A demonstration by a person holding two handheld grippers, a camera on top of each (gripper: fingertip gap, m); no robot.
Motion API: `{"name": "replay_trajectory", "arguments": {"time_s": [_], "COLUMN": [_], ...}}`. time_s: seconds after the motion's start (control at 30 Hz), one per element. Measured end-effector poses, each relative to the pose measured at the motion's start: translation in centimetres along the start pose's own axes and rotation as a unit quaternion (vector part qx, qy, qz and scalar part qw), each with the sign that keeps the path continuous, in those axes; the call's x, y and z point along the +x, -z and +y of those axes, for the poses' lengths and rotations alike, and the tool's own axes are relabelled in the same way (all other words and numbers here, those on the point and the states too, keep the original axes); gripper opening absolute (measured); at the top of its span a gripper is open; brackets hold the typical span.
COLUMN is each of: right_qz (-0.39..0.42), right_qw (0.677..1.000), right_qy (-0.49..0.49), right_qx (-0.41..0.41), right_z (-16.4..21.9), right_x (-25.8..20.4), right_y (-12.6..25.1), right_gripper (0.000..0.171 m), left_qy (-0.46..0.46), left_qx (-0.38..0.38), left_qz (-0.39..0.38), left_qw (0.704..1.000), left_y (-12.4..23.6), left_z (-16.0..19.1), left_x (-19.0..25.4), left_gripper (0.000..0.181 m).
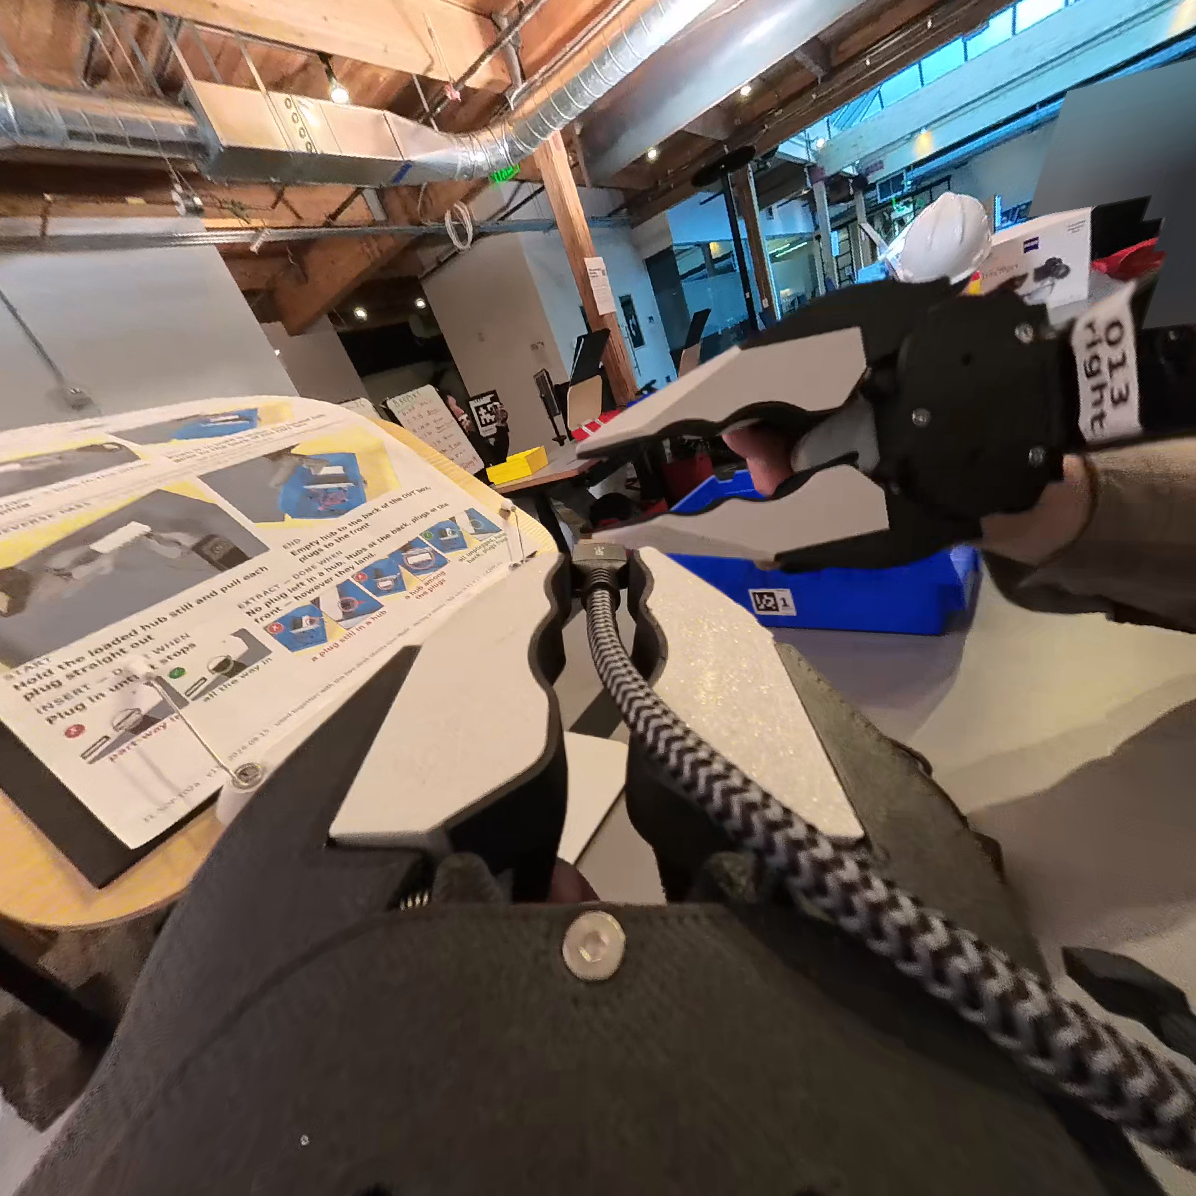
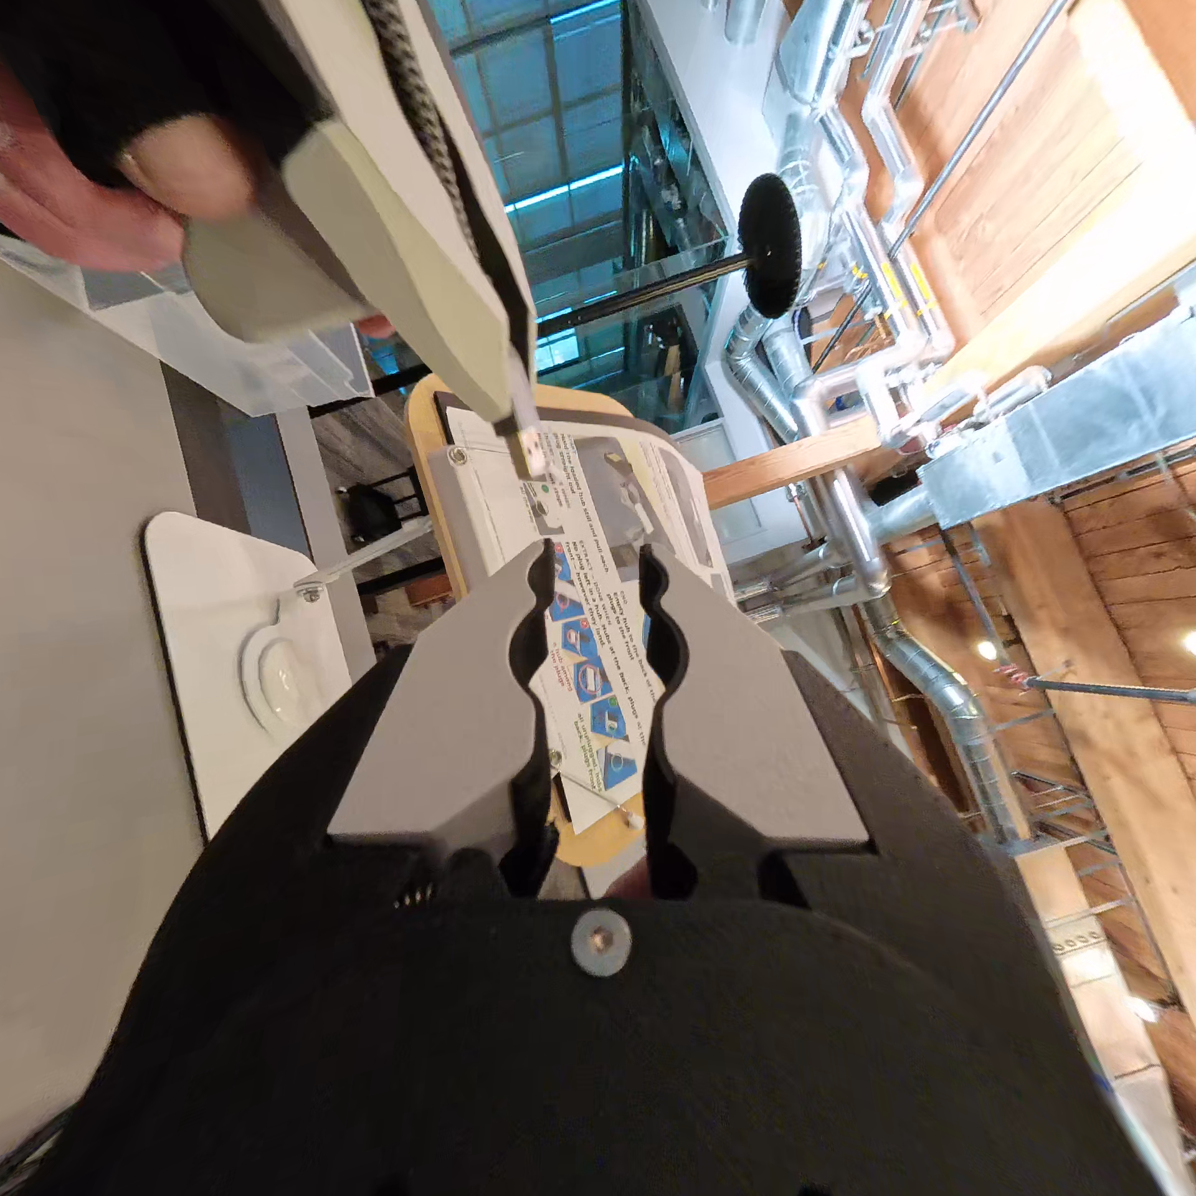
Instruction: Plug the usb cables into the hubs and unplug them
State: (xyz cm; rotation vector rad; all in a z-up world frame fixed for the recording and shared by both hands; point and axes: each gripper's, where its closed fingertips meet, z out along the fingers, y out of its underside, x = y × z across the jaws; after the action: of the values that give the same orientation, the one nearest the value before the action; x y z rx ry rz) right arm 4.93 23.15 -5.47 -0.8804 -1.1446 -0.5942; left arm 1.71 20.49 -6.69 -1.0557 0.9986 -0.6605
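**One cable in hand, no hub we could spot**

So we had the left gripper (image 1: 598, 556) clamped on the braided usb cable (image 1: 744, 776), just behind the plug (image 1: 598, 563). From the left wrist view the plug's metal end was hidden behind the fingertips; the right wrist view showed it (image 2: 525, 453) poking out, though blurry. The cable's other end ran out of frame at the bottom right. The right gripper (image 1: 592, 492) hovered just above the plug, jaws apart, holding nothing. We counted one cable, two grippers, one instruction sheet (image 1: 226, 550) clipped to a wooden board (image 1: 71, 886), and one blue bin (image 1: 861, 595), partly hidden behind the right gripper.
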Motion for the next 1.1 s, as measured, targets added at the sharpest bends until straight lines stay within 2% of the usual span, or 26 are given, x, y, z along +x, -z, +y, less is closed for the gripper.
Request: {"name": "replay_trajectory", "arguments": {"time_s": [0.1,0.17,0.27,0.33,0.43,0.53,0.63,0.77,0.9,1.0,1.1], "right_qz": [-0.058,-0.136,-0.309,-0.395,-0.485,-0.552,-0.602,-0.639,-0.646,-0.655,-0.671], "right_qw": [0.996,0.983,0.931,0.888,0.839,0.797,0.758,0.727,0.714,0.706,0.689], "right_qy": [-0.064,-0.122,-0.188,-0.226,-0.231,-0.216,-0.208,-0.184,-0.156,-0.164,-0.163], "right_qx": [-0.002,-0.012,-0.054,-0.068,-0.087,-0.118,-0.137,-0.171,-0.219,-0.214,-0.219], "right_z": [0.7,1.3,2.3,2.4,2.6,2.9,2.1,1.2,2.4,2.6,3.4], "right_x": [-0.4,-1.7,-5.7,-7.6,-10.3,-13.3,-16.5,-20.4,-23.0,-22.9,-22.7], "right_y": [0.1,0.3,2.2,4.0,6.5,8.4,9.6,10.3,10.6,10.9,11.9], "right_gripper": [0.022,0.022,0.018,0.03,0.037,0.052,0.07,0.077,0.076,0.064,0.068], "left_qy": [-0.024,-0.036,-0.042,-0.047,-0.063,-0.075,-0.083,-0.101,-0.11,-0.114,-0.117], "left_qx": [0.001,-0.005,-0.012,-0.022,-0.035,-0.038,-0.041,-0.055,-0.061,-0.066,-0.072], "left_qz": [-0.001,-0.01,-0.009,-0.001,-0.004,-0.01,-0.013,-0.012,-0.013,-0.011,-0.007], "left_qw": [1.0,0.999,0.999,0.999,0.997,0.996,0.996,0.993,0.992,0.991,0.991], "left_y": [0.2,0.4,0.8,1.2,1.8,2.5,2.9,3.4,3.7,3.8,3.8], "left_z": [0.0,0.0,-0.2,-0.3,-0.6,-1.1,-1.5,-1.6,-1.8,-1.7,-1.5], "left_x": [-0.1,-0.6,-1.4,-1.7,-2.5,-3.2,-3.8,-4.1,-4.3,-4.3,-4.3], "left_gripper": [0.017,0.017,0.017,0.017,0.017,0.017,0.017,0.017,0.017,0.017,0.017]}}
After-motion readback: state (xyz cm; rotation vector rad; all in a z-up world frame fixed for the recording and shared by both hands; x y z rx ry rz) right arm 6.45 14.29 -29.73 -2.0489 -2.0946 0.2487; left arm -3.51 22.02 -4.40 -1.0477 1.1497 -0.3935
